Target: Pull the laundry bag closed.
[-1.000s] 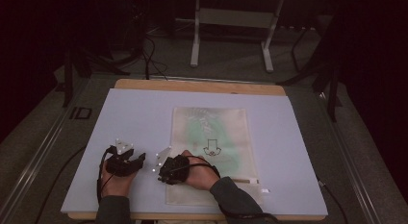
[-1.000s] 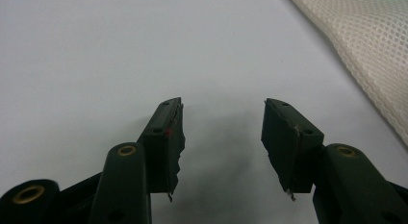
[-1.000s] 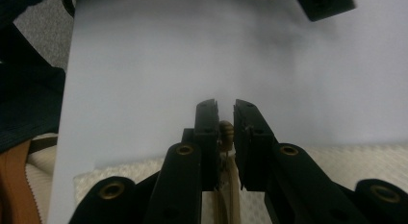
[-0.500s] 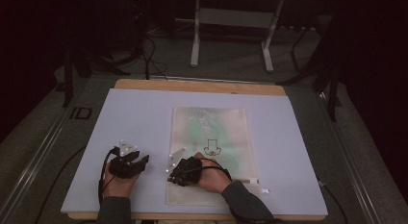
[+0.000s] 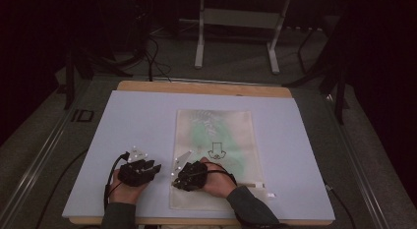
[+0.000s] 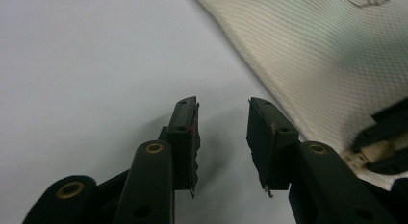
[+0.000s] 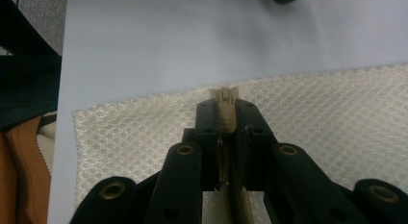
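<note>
We've got the right gripper [image 7: 225, 119] clamped on the zipper pull [image 7: 224, 96] at the near edge of the mesh bag [image 5: 216, 135]. Left gripper [image 6: 221, 132] sits half open just left of the bag, holding nothing. With nothing pinning it, the bag may just drag or bunch. Since a second ago, the right gripper slid further right over the bag.

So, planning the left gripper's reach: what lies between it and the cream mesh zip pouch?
Bare pale table surface, seen in the left gripper view between left gripper and pouch.
</note>
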Demonstrator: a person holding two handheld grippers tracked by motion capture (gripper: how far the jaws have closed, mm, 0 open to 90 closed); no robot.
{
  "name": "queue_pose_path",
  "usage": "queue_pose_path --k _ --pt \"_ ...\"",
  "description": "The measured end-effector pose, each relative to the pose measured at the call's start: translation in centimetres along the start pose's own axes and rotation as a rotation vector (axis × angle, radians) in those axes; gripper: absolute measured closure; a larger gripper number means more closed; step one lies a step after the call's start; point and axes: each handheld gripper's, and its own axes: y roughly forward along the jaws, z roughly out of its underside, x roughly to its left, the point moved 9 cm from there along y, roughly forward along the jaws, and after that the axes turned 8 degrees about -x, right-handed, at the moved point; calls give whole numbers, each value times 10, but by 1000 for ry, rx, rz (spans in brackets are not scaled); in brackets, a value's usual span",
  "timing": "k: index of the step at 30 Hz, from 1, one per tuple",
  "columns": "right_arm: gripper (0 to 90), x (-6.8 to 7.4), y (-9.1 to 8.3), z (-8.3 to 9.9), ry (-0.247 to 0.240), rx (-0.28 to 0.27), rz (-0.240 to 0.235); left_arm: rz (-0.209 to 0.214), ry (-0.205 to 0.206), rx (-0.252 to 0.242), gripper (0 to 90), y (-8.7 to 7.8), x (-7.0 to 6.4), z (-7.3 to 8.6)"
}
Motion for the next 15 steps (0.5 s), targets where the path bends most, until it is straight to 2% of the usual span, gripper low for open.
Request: queue_pose_path --k 3,4,5,6,9,11,15 --pt "813 0 0 0 -4 -1 1 42 36 2 680 0 -7 0" --pt "813 0 0 0 -4 -1 1 42 36 2 717 0 -7 0" --pt "813 1 0 0 -5 3 2 91 56 8 717 1 -14 0" --pt "812 1 0 0 -8 2 3 105 65 12 786 1 -16 1" --pt "812 1 0 0 -15 8 11 156 100 22 889 2 -25 1" --pt "812 1 0 0 -8 7 9 181 126 29 893 3 -31 2" --pt "812 1 0 1 -10 2 6 209 146 34 894 5 -38 2"
